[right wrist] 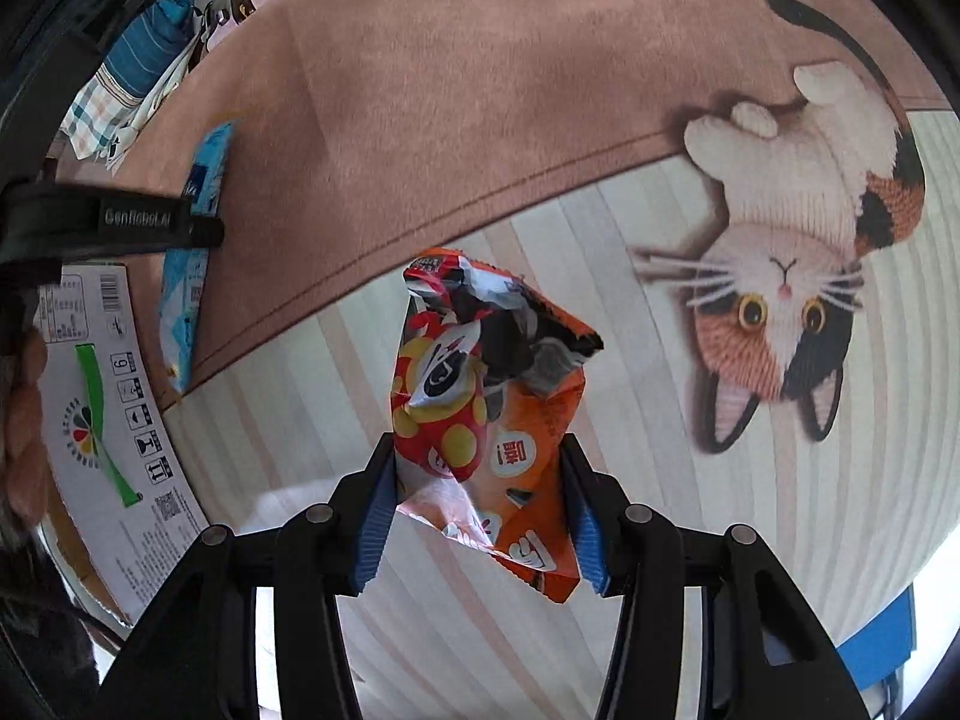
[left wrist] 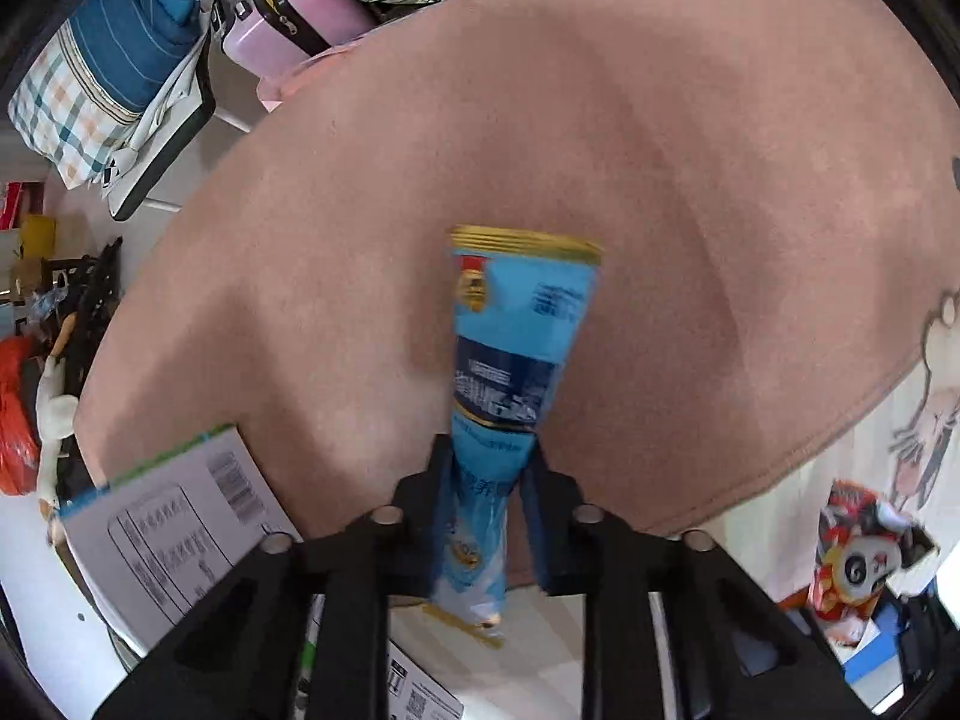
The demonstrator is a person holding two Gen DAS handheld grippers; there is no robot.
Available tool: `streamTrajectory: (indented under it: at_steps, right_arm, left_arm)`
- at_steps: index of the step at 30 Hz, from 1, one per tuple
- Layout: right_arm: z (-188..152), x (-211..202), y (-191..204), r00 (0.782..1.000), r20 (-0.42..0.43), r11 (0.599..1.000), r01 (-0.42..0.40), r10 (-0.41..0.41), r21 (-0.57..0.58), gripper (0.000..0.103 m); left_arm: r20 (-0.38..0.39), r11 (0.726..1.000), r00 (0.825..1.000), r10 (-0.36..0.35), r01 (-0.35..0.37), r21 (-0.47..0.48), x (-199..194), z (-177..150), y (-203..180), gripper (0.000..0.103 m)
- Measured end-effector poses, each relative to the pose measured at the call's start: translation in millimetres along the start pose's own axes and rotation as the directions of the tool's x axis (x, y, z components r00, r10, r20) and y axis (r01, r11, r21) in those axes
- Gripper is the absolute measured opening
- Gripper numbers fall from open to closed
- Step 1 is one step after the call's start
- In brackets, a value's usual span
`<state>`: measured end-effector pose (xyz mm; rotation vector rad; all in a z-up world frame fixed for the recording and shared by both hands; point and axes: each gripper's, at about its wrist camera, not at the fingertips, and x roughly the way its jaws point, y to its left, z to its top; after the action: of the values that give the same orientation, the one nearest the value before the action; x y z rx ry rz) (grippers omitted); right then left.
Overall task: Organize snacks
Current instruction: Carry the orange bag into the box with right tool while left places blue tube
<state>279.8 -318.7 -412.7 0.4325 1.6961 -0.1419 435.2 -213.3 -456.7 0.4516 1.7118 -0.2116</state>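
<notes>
The left gripper (left wrist: 487, 468) has its fingers clamped on a long blue foil snack packet (left wrist: 516, 360), centre frame. The right gripper (right wrist: 480, 480) pinches a crumpled orange-red snack bag (right wrist: 480, 396) likewise.

The print on the blue packet (left wrist: 516, 354) is smeared by motion blur and cannot be read, and its lower end is covered by the jaws. The cardboard box (left wrist: 174, 528) is cut off by the lens rim. The orange snack bag (right wrist: 492, 420) is partly hidden behind the jaws.

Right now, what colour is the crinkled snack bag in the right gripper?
Mostly orange and red, with yellow dots; right wrist view.
</notes>
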Motion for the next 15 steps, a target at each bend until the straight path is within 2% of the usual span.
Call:
streamTrajectory:
  at_steps: [4,8,15]
  right_arm:
    - [12,-3,7,1.0,0.011,1.0,-0.003,0.003,-0.002,0.053]
    - [15,-16,11,0.999,0.027,1.0,-0.019,0.019,-0.009,0.052]
    - [-1,-52,27,0.996,0.07,0.997,-0.052,0.055,-0.053,0.052]
  left_arm:
    - [0.024,0.995,0.996,-0.081,0.082,-0.058,-12,-12,10,0.015]
    - [0.042,0.978,0.983,-0.18,0.183,-0.095,-29,-24,22,0.014]
    - [0.111,0.954,0.959,-0.26,0.273,-0.128,-76,-50,46,0.014]
